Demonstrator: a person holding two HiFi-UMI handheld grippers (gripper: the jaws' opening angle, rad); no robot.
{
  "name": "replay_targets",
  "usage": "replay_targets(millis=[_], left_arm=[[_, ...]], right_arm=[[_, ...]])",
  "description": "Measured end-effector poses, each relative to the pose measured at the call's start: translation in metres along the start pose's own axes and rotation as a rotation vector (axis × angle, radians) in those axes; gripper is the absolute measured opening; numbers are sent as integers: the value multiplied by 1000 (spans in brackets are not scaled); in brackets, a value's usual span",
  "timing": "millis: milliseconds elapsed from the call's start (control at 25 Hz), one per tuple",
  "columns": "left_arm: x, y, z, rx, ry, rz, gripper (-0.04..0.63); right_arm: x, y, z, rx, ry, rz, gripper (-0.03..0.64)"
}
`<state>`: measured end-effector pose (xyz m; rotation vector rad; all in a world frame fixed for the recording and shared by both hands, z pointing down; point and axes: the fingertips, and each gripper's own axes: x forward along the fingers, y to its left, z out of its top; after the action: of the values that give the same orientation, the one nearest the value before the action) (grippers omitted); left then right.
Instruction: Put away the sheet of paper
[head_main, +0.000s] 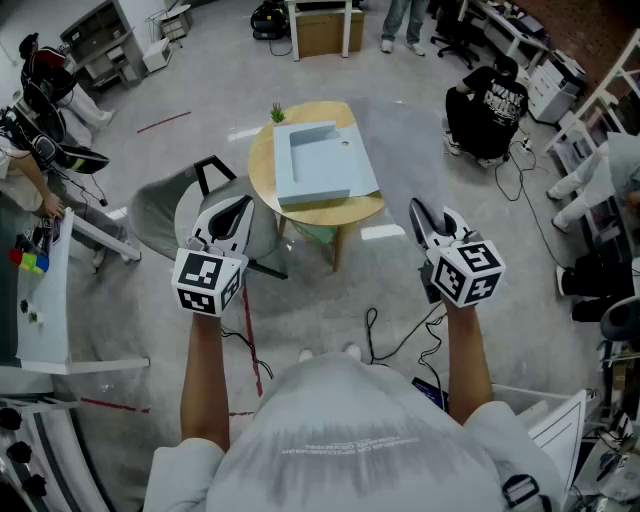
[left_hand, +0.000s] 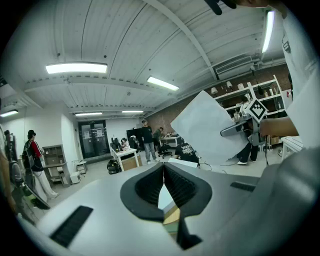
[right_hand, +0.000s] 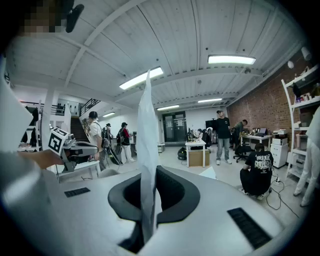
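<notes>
Paper (right_hand: 148, 140) edge-on between right tongs (right_hand: 151, 172)

On my head feed the wearer has a pale grey short-sleeved T-shirt (head_main: 340, 430) with a faint line of print across the front, and a black strap buckle (head_main: 520, 490) at five o'clock. The left gripper (head_main: 240, 210) and right gripper (head_main: 428, 222) have white shells with black jaw linings. Each carries a white cube printed with black square markers: the left cube (head_main: 208, 282) at eight o'clock, the right cube (head_main: 465, 270) at four o'clock. Up close, I see each shell is smooth light grey, with ribbed black pads (left_hand: 150, 185) and black slotted vents (right_hand: 248, 227) on either side.
</notes>
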<state>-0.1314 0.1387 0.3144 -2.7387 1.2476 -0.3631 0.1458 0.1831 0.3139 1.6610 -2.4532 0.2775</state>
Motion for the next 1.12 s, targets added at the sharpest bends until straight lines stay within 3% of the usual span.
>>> replay_targets(millis=[560,800,1120], left_arm=[[22,-24,7,-15,11,43,20],[34,-41,2,-5,52,71,20],[72,-20,6,-15,46,105,20]], right_arm=[[-8,-41,3,9,-47,15,28],[-5,-65,-11,73,-50,57,29],[20,-99,-11,104,-32,52,28]])
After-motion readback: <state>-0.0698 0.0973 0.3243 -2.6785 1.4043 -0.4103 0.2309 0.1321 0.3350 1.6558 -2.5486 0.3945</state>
